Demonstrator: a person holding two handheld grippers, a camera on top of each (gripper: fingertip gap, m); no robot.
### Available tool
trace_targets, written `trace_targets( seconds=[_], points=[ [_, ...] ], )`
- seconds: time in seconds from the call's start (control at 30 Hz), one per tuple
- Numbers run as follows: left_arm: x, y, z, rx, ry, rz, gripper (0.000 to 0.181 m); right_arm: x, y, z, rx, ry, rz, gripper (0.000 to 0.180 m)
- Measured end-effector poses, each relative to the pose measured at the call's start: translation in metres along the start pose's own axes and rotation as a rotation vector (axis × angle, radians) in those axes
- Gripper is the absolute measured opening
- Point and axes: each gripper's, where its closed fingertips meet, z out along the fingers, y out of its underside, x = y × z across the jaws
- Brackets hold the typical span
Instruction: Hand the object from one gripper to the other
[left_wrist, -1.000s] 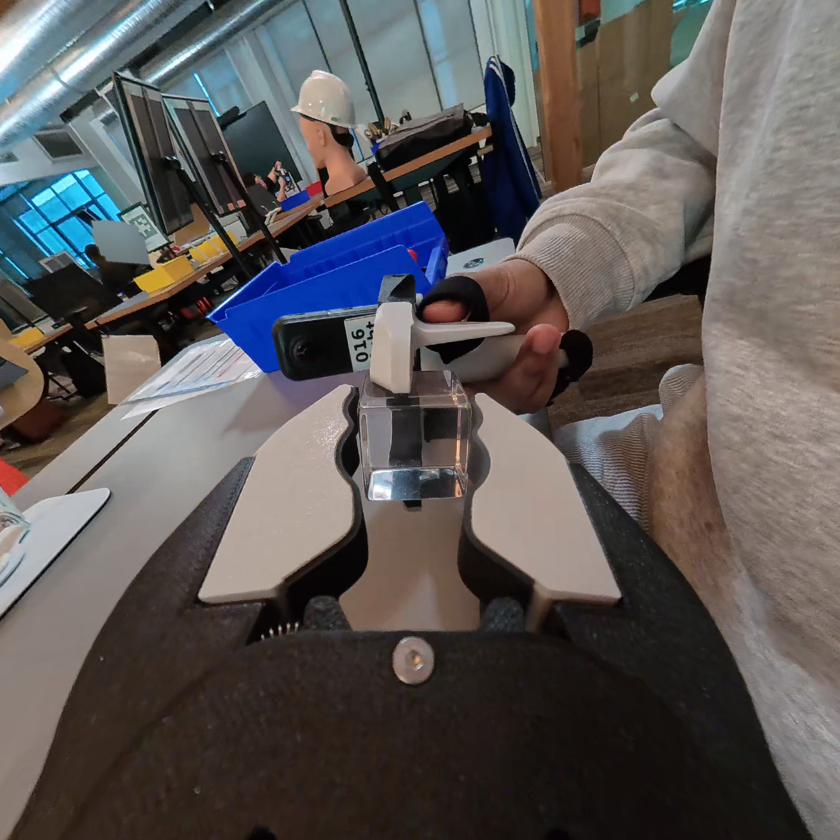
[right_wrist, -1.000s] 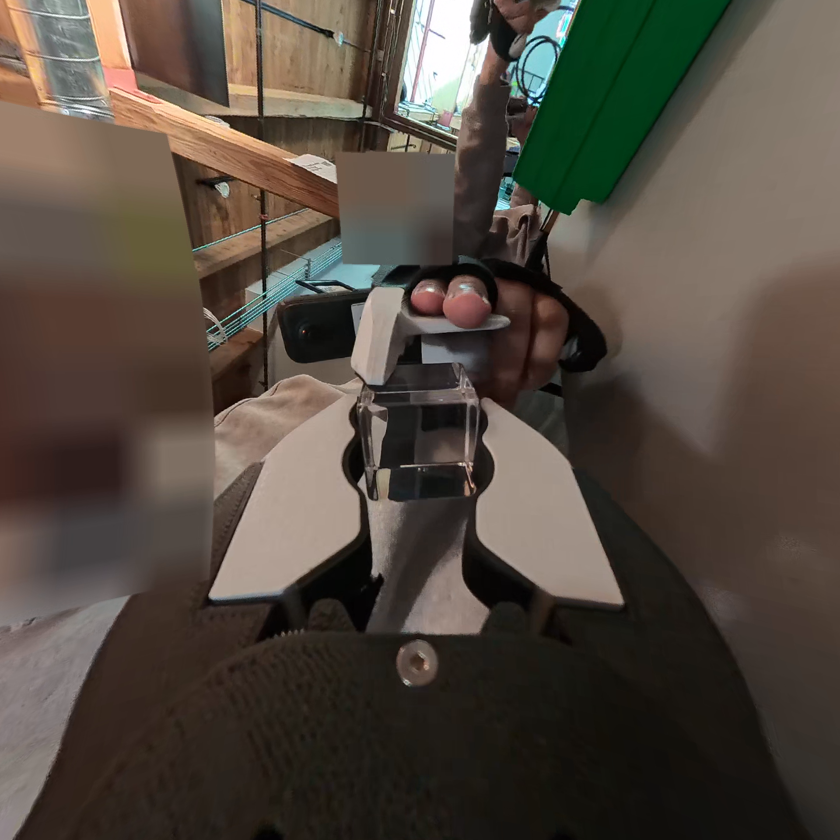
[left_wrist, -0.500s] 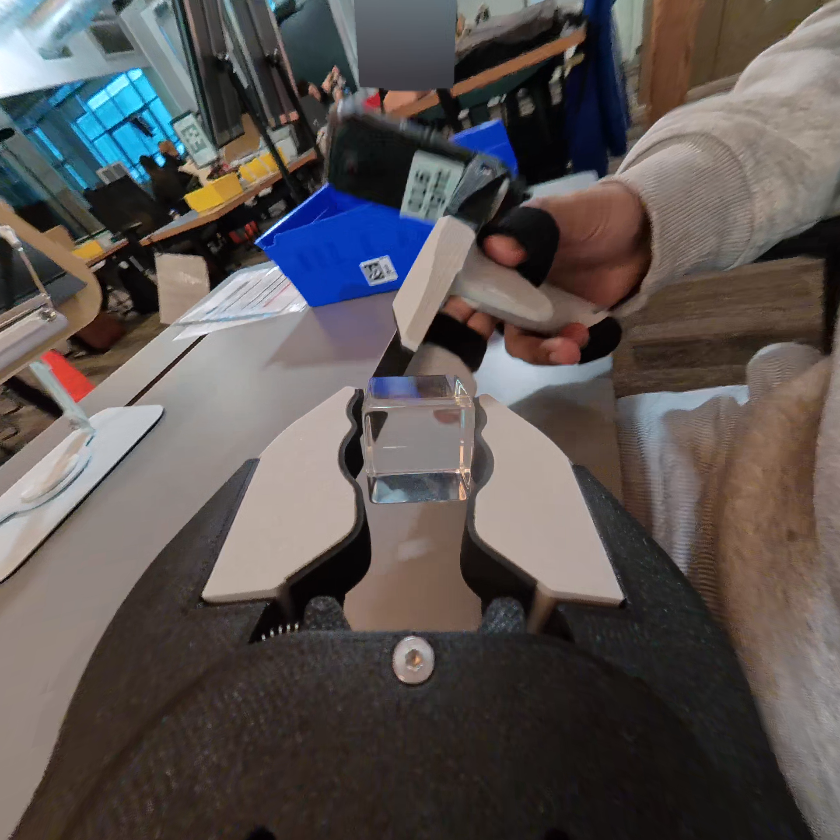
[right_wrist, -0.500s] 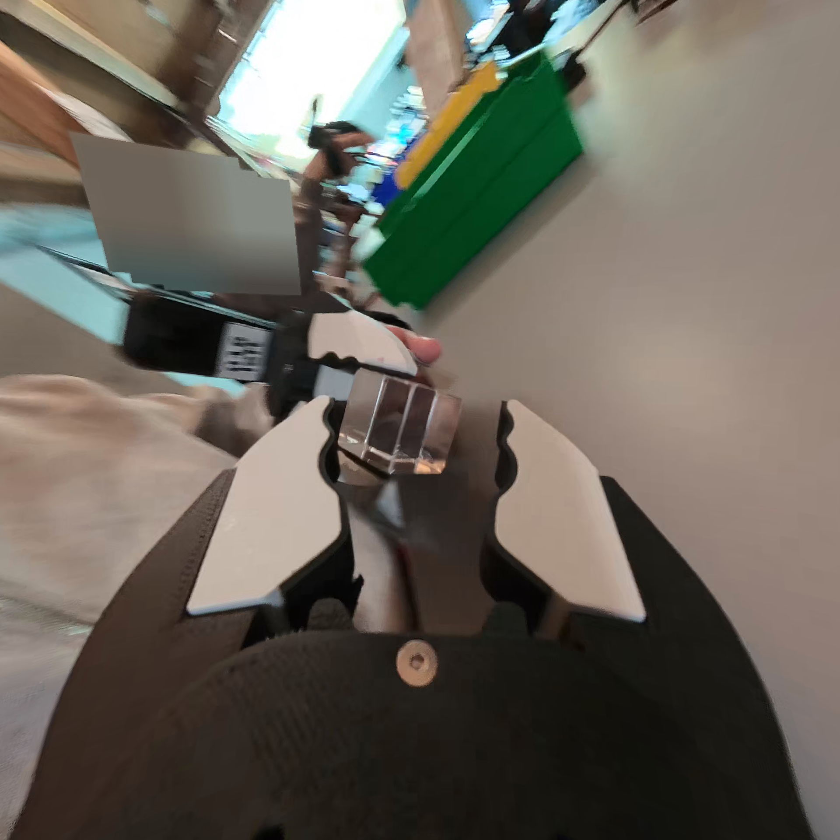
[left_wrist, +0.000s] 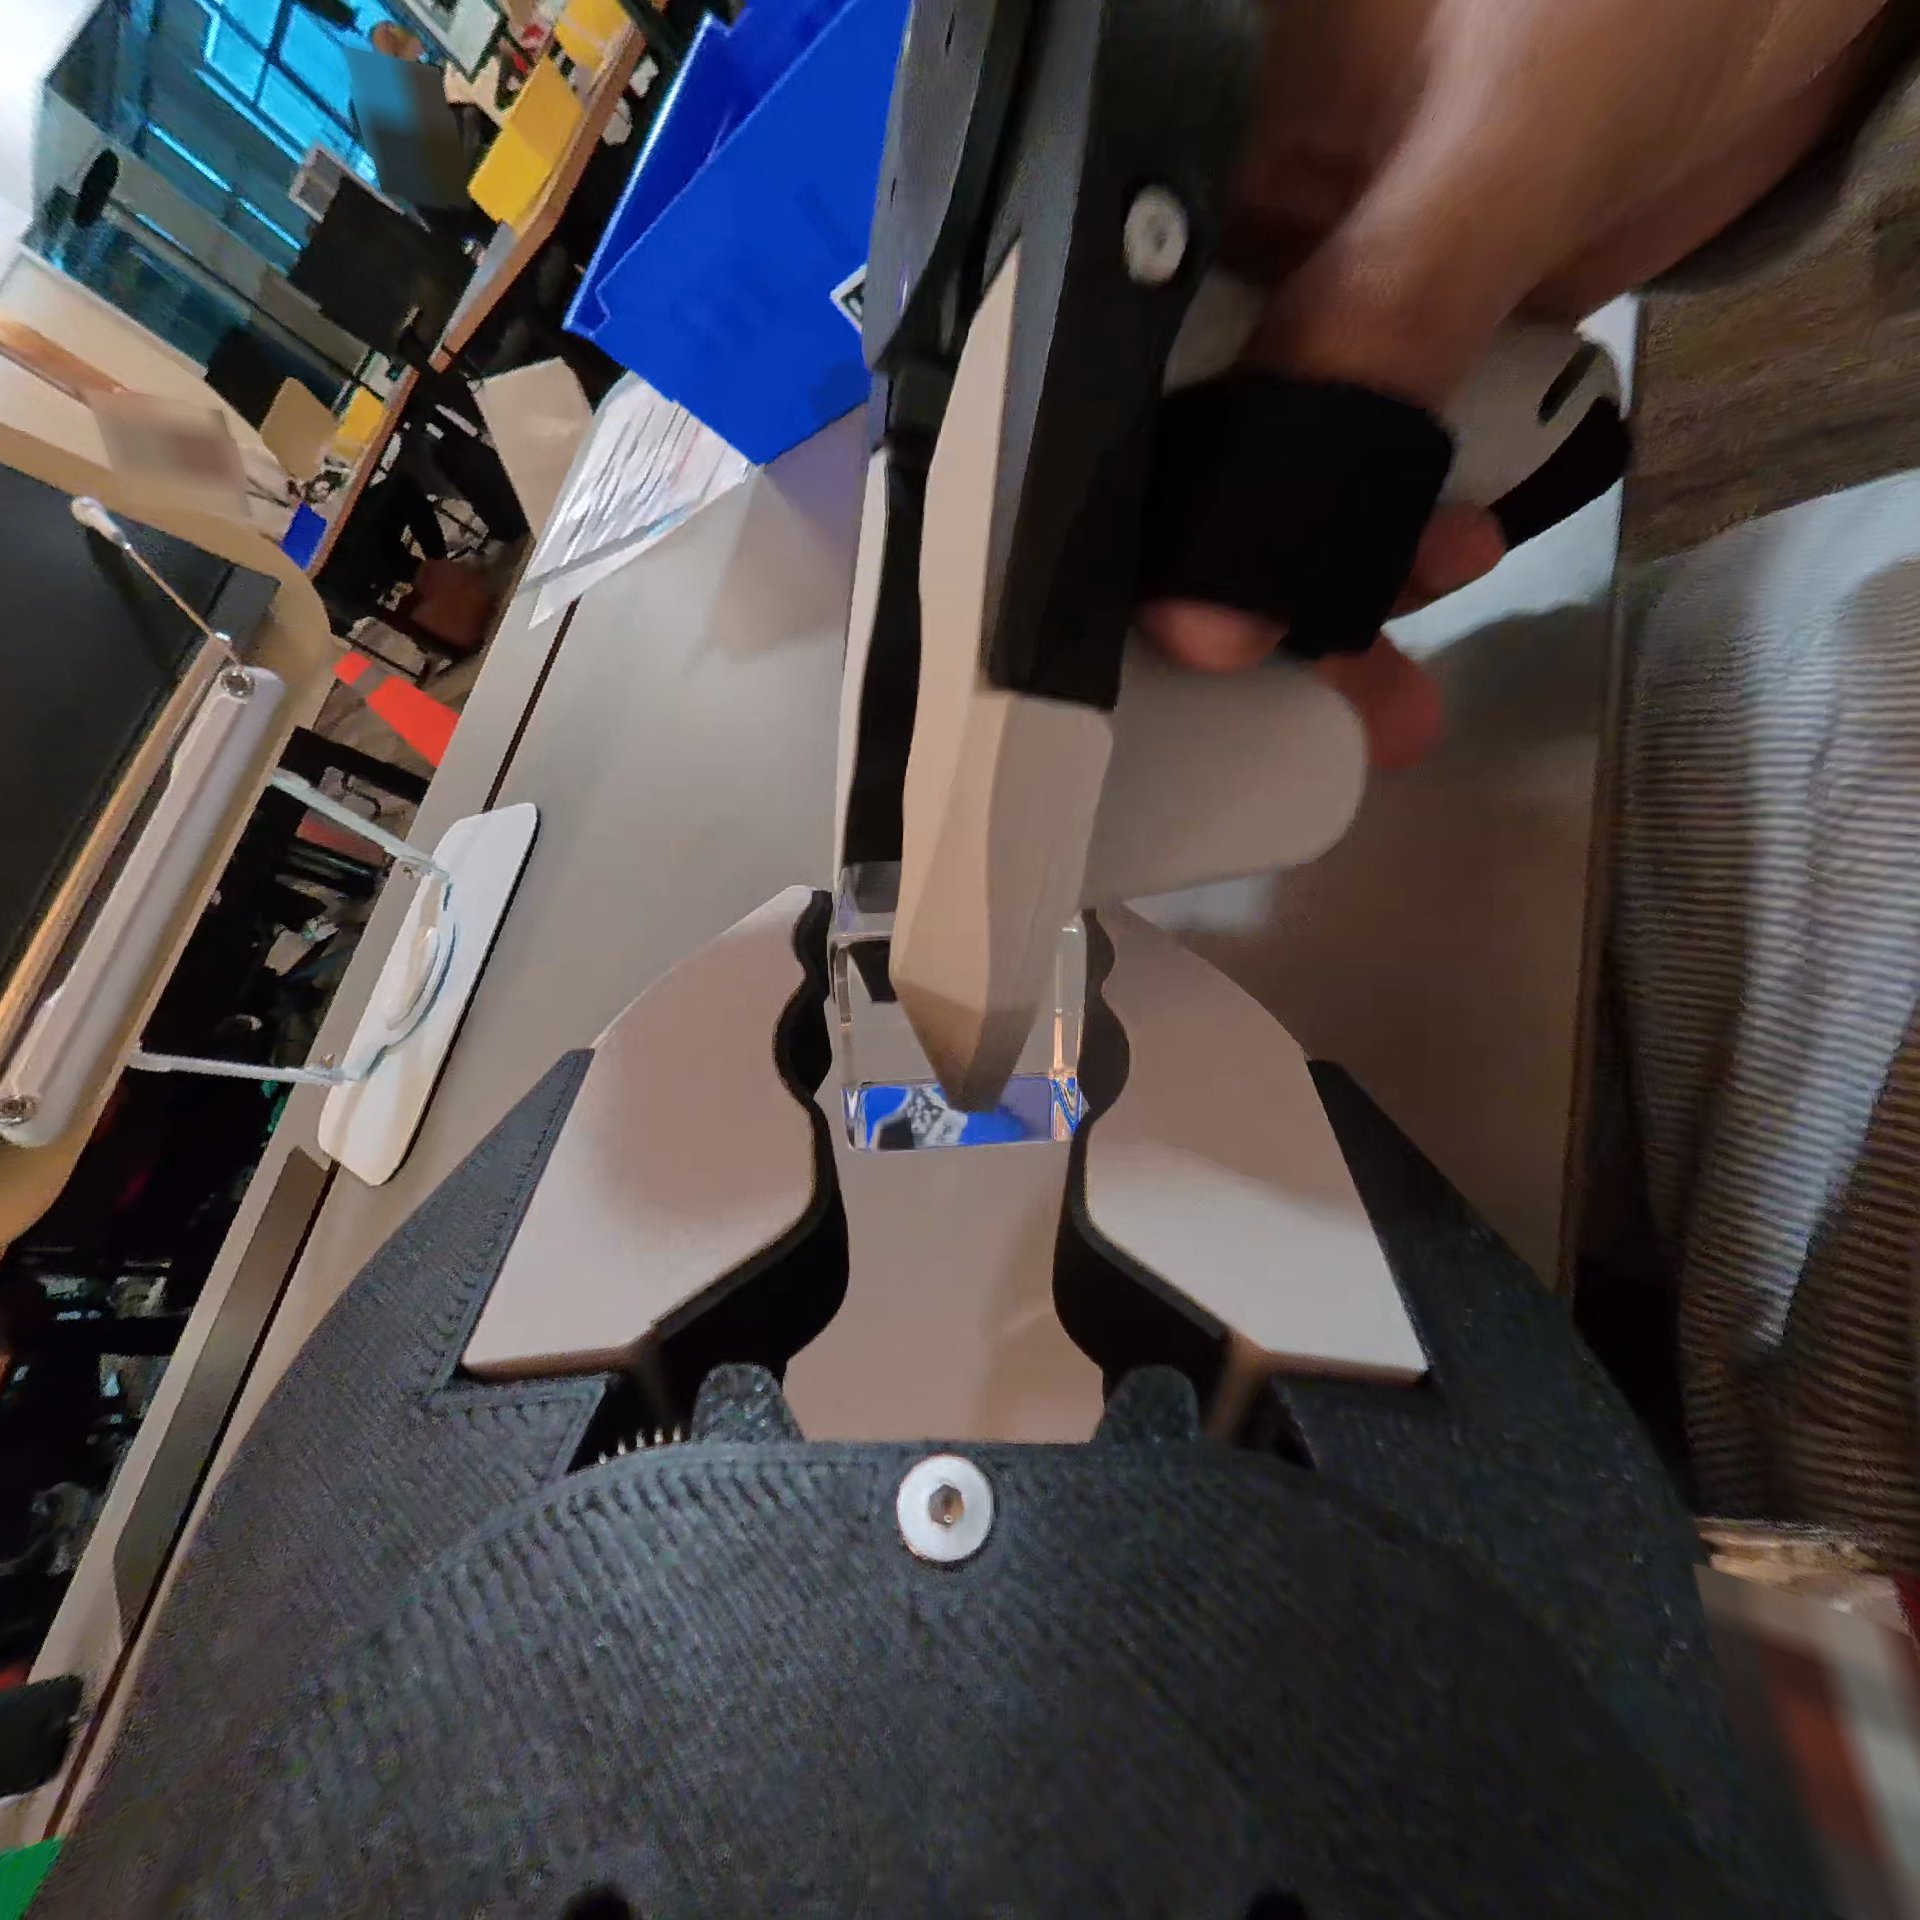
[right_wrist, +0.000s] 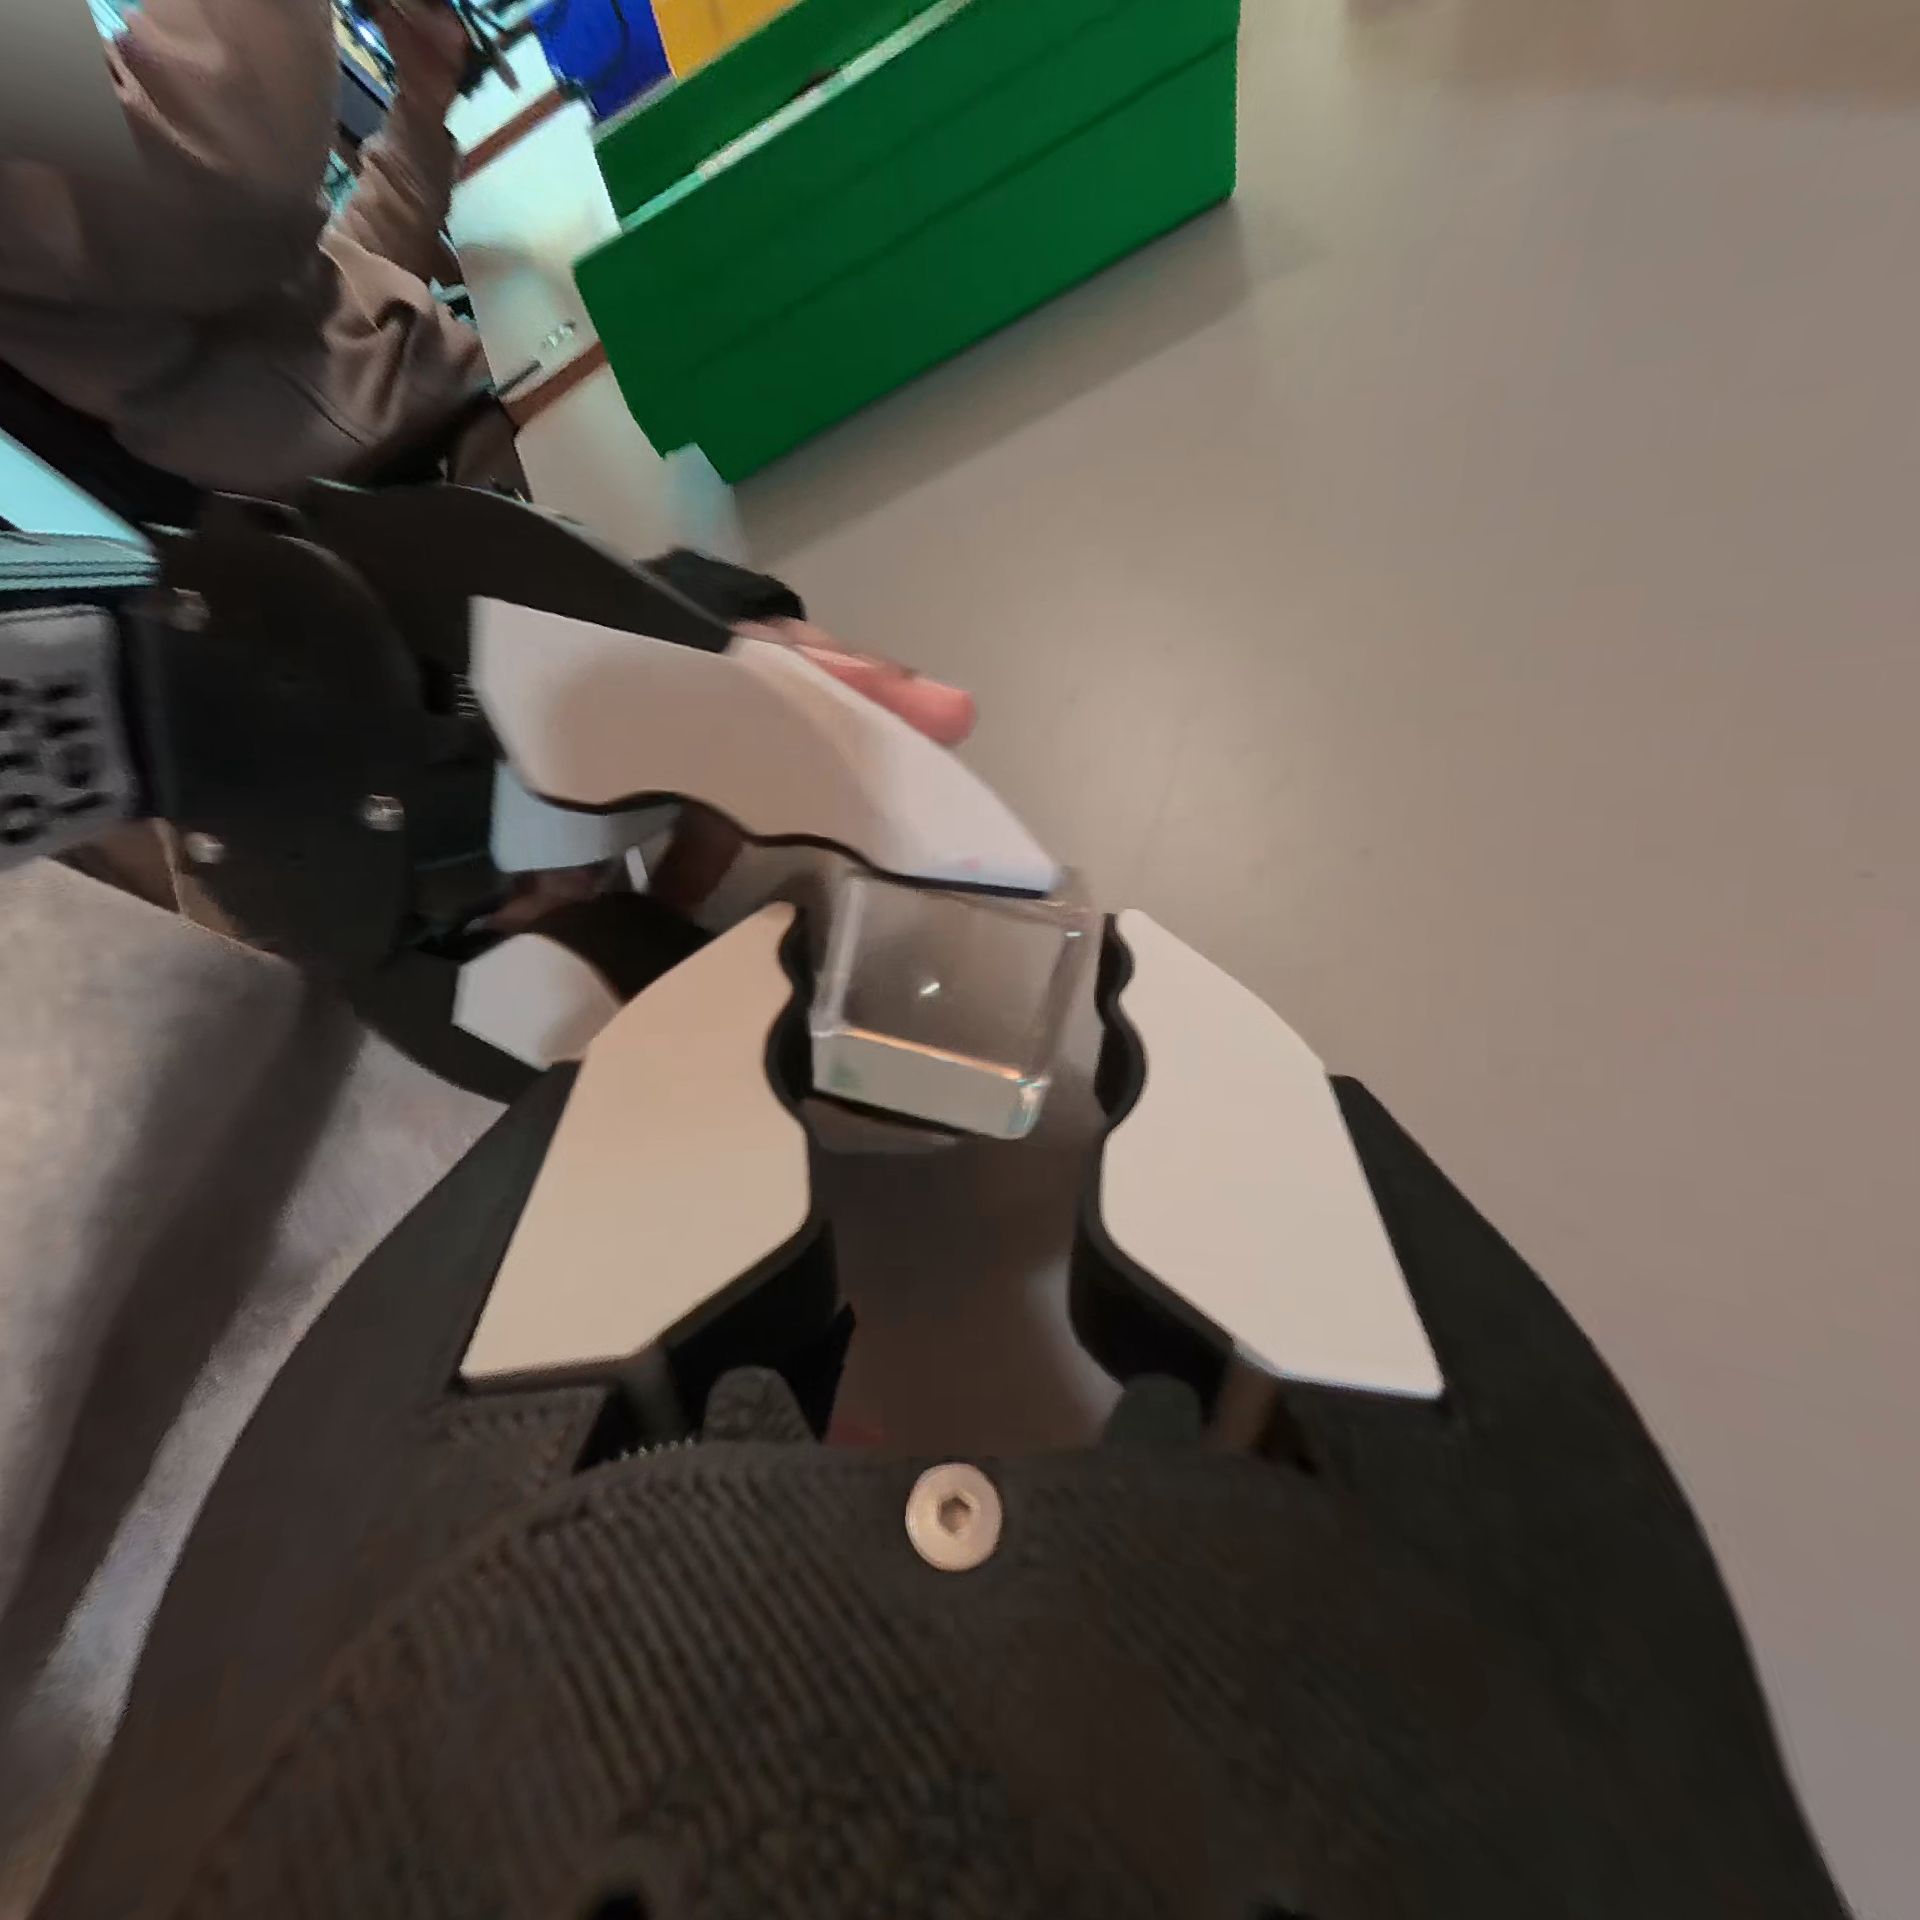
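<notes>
Since half a second ago, the right gripper (left_wrist: 966, 1049) has swung back in over the clear cube (left_wrist: 956, 1023), one finger now lying across its top. Left gripper (left_wrist: 956, 1049) fingers are clamped on the cube's sides above the grey worktop (left_wrist: 665, 748). From its own view, the right gripper (right_wrist: 951, 1013) fingers flank the cube (right_wrist: 940, 1013); contact cannot be confirmed.

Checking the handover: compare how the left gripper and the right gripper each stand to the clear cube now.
The left gripper is shut on the clear cube, fingers pressing its sides; the right gripper only straddles it, slim gaps showing, grip unconfirmed. In its own view the left sees the cube square, the right sees it tilted. Both have the cube between pale fingers.
</notes>
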Motion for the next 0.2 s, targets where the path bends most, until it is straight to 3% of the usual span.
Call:
trace_targets(
  seconds=[0.2],
  points=[
    [0.0024, -0.0063, -0.0019, 0.027, 0.027, -0.048, 0.046, -0.0052, 0.0042, -0.0029, -0.022, -0.152, 0.172, 0.047]
  ],
)
